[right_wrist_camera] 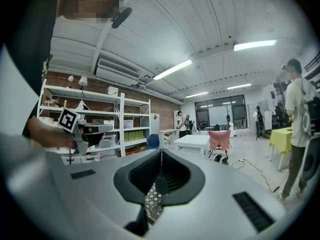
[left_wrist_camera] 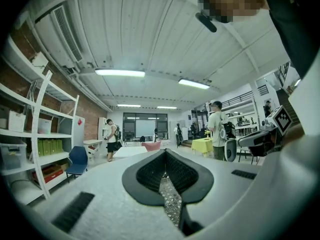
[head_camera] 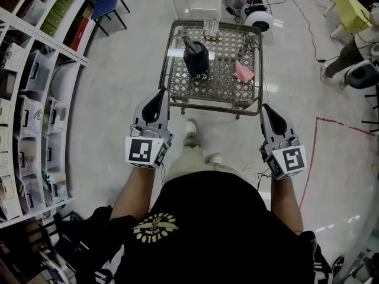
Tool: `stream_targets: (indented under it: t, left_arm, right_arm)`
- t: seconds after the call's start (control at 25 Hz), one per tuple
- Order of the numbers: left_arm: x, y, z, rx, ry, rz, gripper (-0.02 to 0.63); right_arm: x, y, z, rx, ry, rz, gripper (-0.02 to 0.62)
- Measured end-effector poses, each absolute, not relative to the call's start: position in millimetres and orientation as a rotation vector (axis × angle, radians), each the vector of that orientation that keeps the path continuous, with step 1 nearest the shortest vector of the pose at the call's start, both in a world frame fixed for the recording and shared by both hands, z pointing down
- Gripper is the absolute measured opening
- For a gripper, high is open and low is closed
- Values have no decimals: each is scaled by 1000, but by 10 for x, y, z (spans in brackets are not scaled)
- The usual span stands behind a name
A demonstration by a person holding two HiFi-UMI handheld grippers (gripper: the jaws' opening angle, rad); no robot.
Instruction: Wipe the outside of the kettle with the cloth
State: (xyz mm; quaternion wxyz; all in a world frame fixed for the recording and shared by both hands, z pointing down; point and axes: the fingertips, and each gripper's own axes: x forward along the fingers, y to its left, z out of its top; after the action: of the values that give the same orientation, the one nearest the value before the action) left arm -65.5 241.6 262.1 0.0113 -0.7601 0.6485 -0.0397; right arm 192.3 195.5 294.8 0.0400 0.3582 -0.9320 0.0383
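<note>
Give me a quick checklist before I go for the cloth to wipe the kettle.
1. Pink cloth lying free on the metal mesh table: ok.
2. Black kettle upright, apart from the cloth: ok.
3. Right gripper open for the cloth: not ok, jaws shut, empty.
4. Left gripper open: not ok, jaws shut, empty.
5. Grippers at the cloth: not ok, both well short of it.

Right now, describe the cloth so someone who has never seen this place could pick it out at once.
Look for the wire-mesh table standing on the pale floor. On its top, right of the dark kettle and apart from it, lies the cloth: small, pink and crumpled, the only soft, coloured thing there.
</note>
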Motion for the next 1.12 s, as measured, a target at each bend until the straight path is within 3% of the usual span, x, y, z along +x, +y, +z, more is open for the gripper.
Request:
stream_targets:
  t: [1.12]
  left_arm:
    - [-1547, 462, 2795, -2551, 1862, -139, 6]
  right_arm:
    - [1012, 497, 2930, 1284, -2769, 125, 11]
